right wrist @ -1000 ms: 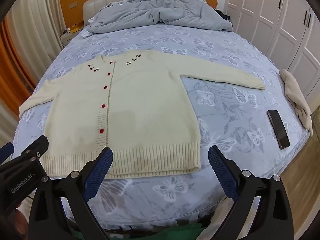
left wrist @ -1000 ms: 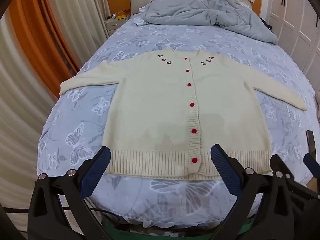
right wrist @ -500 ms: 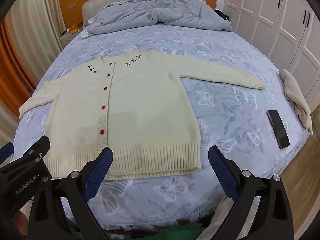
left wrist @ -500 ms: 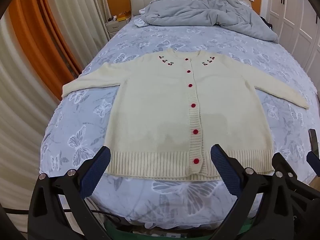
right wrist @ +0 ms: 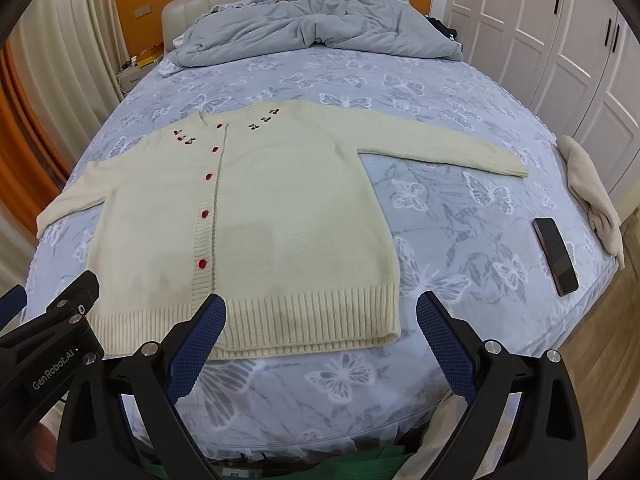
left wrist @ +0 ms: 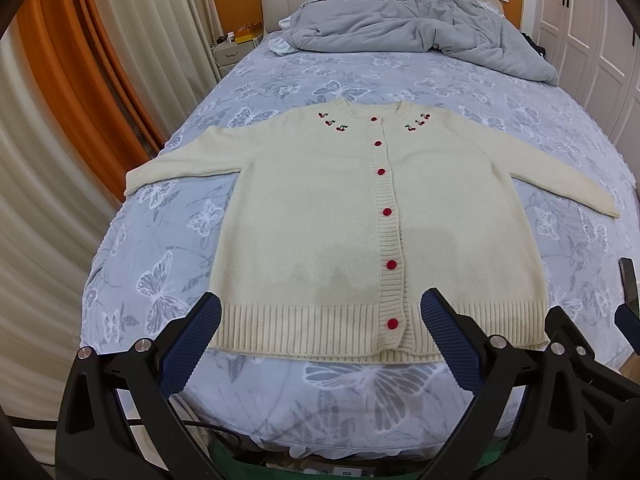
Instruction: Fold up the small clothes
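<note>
A cream knitted cardigan (left wrist: 320, 216) with red buttons and cherry embroidery lies flat and buttoned on the bed, sleeves spread to both sides; it also shows in the right wrist view (right wrist: 260, 216). My left gripper (left wrist: 320, 320) is open and empty, hovering over the ribbed hem near the bed's foot. My right gripper (right wrist: 320, 320) is open and empty, over the hem's right half. The left gripper's body shows at the lower left of the right wrist view (right wrist: 52, 340).
The bed (left wrist: 160, 248) has a blue butterfly sheet. A grey duvet (right wrist: 312, 24) is bunched by the headboard. A black phone (right wrist: 556, 256) and a beige cloth (right wrist: 592, 192) lie near the bed's right edge. Curtains hang left, white wardrobes stand right.
Both views have shifted slightly; the cardigan sits a touch lower and closer in frame. Both grippers stay open and the cardigan has not moved on the bed.
</note>
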{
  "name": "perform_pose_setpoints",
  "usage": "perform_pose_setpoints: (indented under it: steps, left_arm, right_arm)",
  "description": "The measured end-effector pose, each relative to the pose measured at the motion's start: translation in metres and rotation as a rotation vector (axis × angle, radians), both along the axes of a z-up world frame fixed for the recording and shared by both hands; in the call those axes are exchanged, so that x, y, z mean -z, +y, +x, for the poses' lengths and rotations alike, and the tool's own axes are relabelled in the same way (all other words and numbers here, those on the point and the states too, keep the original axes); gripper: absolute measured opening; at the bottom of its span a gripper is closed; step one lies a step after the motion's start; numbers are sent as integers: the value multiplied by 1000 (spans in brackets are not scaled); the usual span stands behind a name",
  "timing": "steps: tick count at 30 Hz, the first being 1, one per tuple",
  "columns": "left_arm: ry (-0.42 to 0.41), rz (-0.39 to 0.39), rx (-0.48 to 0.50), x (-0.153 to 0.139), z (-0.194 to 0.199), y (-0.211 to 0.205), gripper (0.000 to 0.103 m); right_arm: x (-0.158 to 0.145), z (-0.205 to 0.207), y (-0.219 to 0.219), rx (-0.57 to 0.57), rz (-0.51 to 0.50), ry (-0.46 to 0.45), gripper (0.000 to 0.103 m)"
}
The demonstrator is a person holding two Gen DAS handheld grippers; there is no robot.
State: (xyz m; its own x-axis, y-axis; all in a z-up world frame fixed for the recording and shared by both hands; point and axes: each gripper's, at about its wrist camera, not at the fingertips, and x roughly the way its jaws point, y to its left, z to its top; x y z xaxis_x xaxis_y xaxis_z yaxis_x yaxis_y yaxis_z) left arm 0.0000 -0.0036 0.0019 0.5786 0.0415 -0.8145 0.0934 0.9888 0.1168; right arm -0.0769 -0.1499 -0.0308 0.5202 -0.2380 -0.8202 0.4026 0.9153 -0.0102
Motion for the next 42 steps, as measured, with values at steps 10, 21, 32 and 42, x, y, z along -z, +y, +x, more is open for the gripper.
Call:
perform_pose_setpoints:
  steps: [10, 21, 32, 42]
  left_arm:
    - [0, 3, 0, -1, 1, 1, 97]
    - [-1, 3, 0, 0, 0, 0, 97]
    - [-2, 4, -1, -1, 0, 1, 96]
    - [-3, 6, -1, -1, 0, 1, 96]
  right_arm:
    - [0, 0, 0, 0, -2, 1, 95]
    - [0, 0, -1, -1, -2, 3, 95]
    - [-1, 0, -1, -1, -4, 4, 95]
    - [0, 1, -1, 0, -5, 4, 95]
